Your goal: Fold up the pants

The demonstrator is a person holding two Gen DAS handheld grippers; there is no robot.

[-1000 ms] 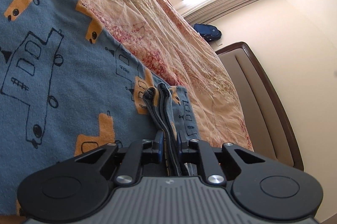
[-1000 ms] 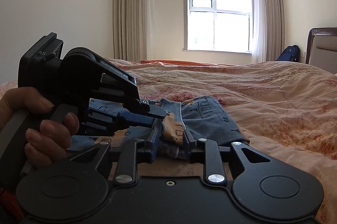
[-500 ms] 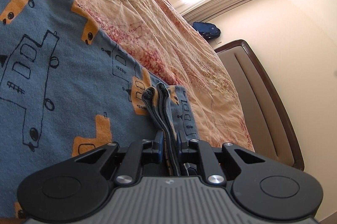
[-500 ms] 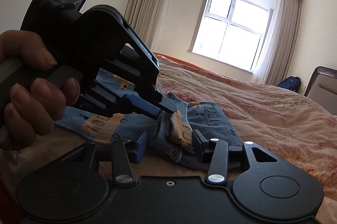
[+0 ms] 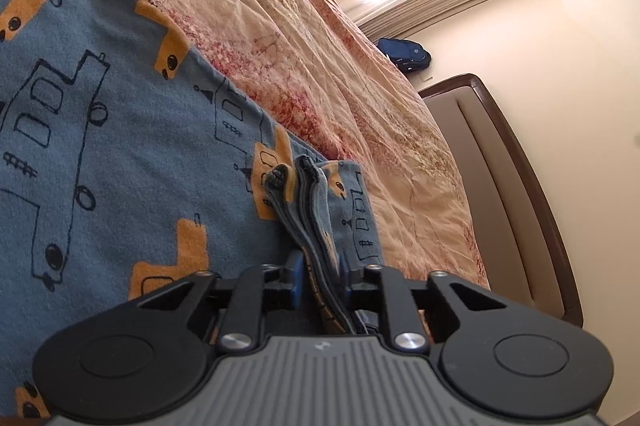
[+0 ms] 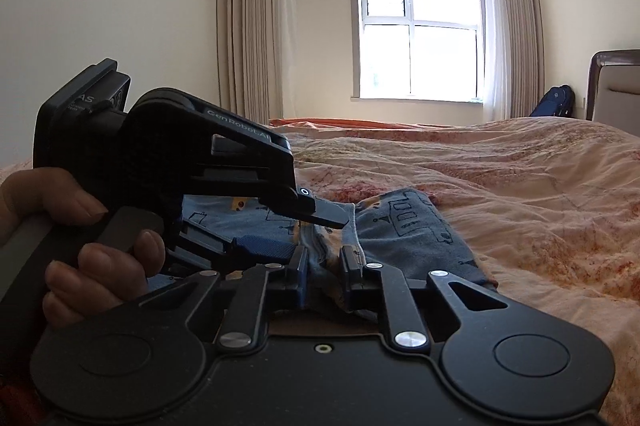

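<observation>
Lying on the bed (image 6: pixel 520 185), pants (image 5: pixel 120 145): soft, light, limp knit. Left claw (image 5: pixel 320 266) clamped on bunched edge layers; right claw (image 6: pixel 324 266) closing on fabric just beside. Probably best pinched through all layers at the hem, kept taut to avoid sagging.

Bright window (image 6: pixel 420 33) glare; fisheye-warped edges.

1. The left gripper (image 5: pixel 322 266) has black linkage arms, silver screws, blue finger pads and a ribbed grey body.
2. The right gripper (image 6: pixel 324 266) has the same black arms and silver screws on a flat black body.
3. Seen from the right wrist, the left gripper carries white lettering, apparently "GenRobot.AI".
4. The left hand (image 6: pixel 80 250) is bare.
</observation>
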